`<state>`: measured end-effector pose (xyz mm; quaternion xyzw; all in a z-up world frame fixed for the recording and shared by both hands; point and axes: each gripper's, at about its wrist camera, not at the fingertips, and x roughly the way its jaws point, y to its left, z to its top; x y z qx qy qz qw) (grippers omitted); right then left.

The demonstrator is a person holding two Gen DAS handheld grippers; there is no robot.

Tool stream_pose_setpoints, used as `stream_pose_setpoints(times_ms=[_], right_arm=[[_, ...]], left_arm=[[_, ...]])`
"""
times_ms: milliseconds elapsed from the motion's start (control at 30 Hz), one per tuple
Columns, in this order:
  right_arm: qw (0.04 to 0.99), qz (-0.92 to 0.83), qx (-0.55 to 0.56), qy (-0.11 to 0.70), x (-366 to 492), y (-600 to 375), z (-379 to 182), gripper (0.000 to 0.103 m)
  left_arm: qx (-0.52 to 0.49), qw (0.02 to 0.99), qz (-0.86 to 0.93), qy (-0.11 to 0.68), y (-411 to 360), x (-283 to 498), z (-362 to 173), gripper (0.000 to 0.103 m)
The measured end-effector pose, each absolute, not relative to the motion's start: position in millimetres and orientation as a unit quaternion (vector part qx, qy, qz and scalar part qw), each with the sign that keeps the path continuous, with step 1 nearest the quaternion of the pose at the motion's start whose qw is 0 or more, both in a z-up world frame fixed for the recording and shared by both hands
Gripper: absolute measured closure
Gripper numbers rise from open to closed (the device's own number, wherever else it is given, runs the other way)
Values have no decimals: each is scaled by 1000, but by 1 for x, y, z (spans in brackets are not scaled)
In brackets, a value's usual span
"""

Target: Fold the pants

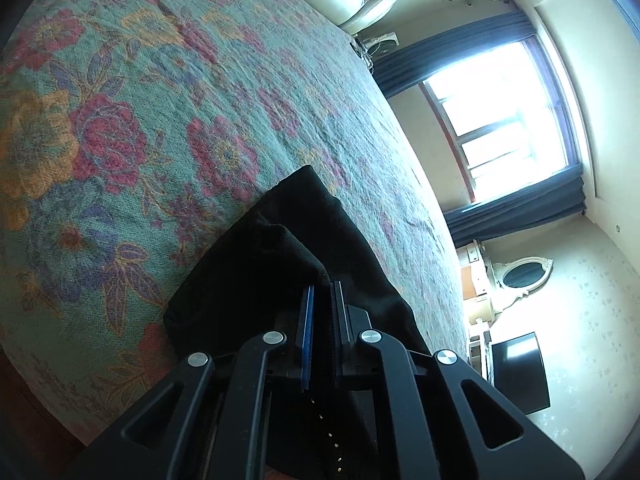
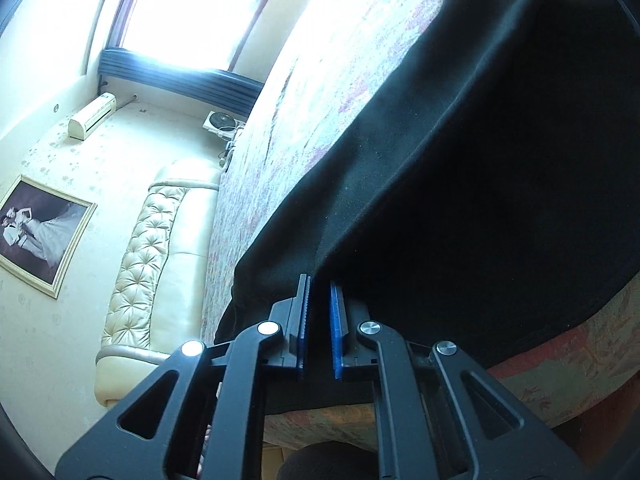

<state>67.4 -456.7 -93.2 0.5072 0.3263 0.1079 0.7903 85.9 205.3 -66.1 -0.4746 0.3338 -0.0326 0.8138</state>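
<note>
Pants: black pants [image 1: 280,248] lie on the bed, near its edge. In the left wrist view a bunched end of the cloth rises just ahead of the tongs. In the right wrist view the pants [image 2: 460,168] spread as a broad dark sheet over the bed and drape past its edge.

Left tongs: the left tongs [image 1: 322,292] have blue-lined pads set close together, with a fold of the black cloth pinched between their tips.

Right tongs: the right tongs [image 2: 319,284] are likewise nearly pressed together, gripping an edge of the pants where a crease runs down to the tips.

Bed: the bed [image 1: 160,100] is covered in a green spread with red, yellow and purple flowers; in the right wrist view the bedspread [image 2: 320,92] looks washed out by light.

Headboard: a cream tufted headboard [image 2: 148,256] stands at one end of the bed.

Room: a bright window [image 1: 500,120] with dark blue curtains [image 1: 516,208], a wall air conditioner [image 2: 92,116], a small fan [image 2: 222,122] near the bed, a framed wedding photo [image 2: 40,232], an oval mirror [image 1: 524,274] and a dark screen [image 1: 520,372].
</note>
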Motion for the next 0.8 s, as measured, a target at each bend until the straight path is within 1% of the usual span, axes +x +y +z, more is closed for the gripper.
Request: stream_pose_setpoints(times_ms=[167,200,233,367,433,467,500,533,600,633,800], right_arm=[[785,111,512,331,55,-460,-96,94],[783,110,514,333,53,-463,-96,102],[782,110,515,334,50,-465,-97,103],[789,105,498,343,47,-469,-99,103],[771,119,517,352,48,-471,-107,102],[763,116,528,355,47,-470,-112,99],[754,117,539,357,50,-467,-114,92],[743,126,546,364,55,-462,-118,82],[733,125,558,369,62,-455,-125,66],[731,124,560,369,65,-452,-129,64],[723,130,560,383,87,-431,-138,64]], left_arm=[[-491,800,-27,345,211,70,-75,96],[-491,798,-25,347,212,66,-77,96],[-492,798,-21,348,214,62,-79,96],[-497,793,-19,352,220,54,-86,96],[-503,789,-19,353,219,54,-89,96],[-507,786,-20,353,219,55,-90,96],[-506,787,-18,354,218,56,-91,96],[-503,789,-17,353,218,57,-90,96],[-499,792,-16,352,217,60,-89,95],[-501,790,-14,352,217,61,-89,95],[-511,783,-11,355,214,60,-94,95]])
